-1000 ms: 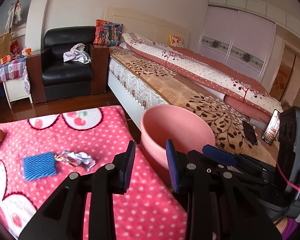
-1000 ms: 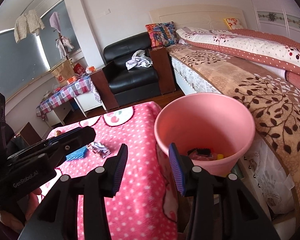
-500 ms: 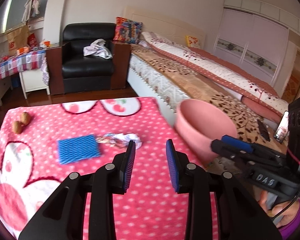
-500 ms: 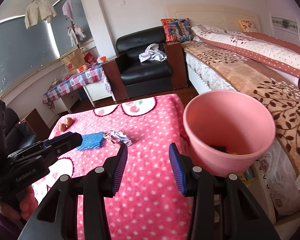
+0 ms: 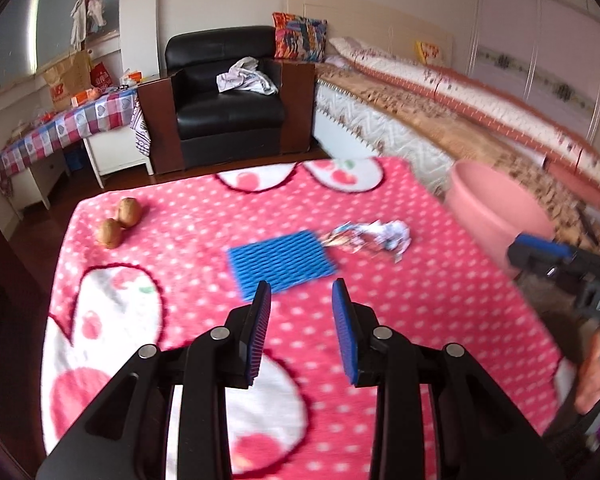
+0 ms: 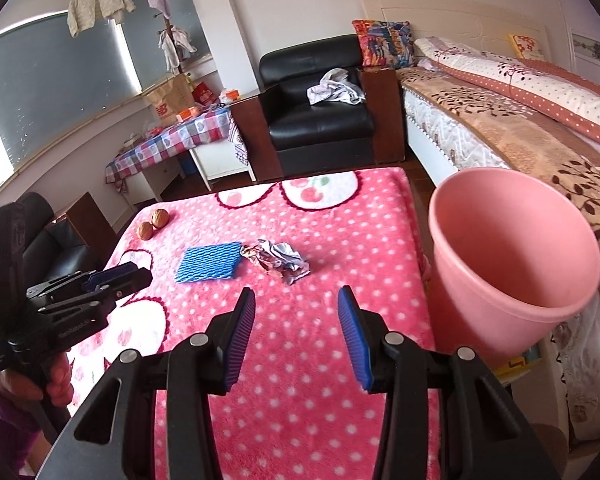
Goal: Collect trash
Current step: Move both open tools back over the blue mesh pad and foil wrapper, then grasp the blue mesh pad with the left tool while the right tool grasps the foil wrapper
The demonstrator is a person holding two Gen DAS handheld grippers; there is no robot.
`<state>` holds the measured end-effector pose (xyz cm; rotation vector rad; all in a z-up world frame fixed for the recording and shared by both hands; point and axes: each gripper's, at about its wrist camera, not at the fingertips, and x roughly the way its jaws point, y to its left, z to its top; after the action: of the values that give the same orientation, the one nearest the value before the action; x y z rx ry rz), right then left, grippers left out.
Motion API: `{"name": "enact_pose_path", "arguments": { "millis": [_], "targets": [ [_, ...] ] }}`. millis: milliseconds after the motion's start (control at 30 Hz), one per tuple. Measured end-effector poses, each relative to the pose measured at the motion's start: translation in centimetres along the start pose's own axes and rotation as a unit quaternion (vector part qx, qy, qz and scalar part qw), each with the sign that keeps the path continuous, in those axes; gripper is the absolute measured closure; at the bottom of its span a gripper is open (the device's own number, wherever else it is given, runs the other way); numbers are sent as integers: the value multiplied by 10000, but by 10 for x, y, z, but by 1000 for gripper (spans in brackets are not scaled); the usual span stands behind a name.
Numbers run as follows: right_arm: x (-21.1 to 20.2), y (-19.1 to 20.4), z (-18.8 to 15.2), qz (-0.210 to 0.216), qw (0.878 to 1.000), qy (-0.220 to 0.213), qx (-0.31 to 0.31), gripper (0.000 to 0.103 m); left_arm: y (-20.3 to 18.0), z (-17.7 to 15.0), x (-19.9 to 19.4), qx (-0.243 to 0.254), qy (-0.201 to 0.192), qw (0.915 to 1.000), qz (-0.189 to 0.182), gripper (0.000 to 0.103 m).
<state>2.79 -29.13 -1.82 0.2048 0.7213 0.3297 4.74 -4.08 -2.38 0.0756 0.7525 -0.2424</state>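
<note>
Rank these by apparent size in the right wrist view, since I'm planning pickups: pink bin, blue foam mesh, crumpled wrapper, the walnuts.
1. pink bin, though it sits nearest the camera
2. blue foam mesh
3. crumpled wrapper, close to the mesh in size
4. walnuts, each smallest

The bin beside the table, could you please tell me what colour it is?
The bin is plain pink, clearest in the right wrist view.

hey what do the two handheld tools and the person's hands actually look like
Both the left tool and the right tool are matte black plastic, with silver round bolts at the joints and two flat fingers faced with ribbed blue pads. The left tool's side carries small pale lettering, too blurred to read. The left hand is bare, with a purple sleeve.
</note>
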Motion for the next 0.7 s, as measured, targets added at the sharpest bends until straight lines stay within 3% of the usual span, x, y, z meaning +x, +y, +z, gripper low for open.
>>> {"name": "enact_pose_path", "arguments": {
  "millis": [100,400,533,700],
  "targets": [
    [7,1,0,22,10000,59,22,61,14,-1,11,-97,179,9997,97,71],
    [24,0,3,53,9998,193,-5,61,41,7,50,-1155,578,9916,21,71],
    [30,3,5,74,9997,225,-59,61,44,8,66,-1301,692,9889,210,71],
    [40,7,9,127,9994,283,-156,61,54,5,80,-1668,808,9826,152,72]
  ]
}}
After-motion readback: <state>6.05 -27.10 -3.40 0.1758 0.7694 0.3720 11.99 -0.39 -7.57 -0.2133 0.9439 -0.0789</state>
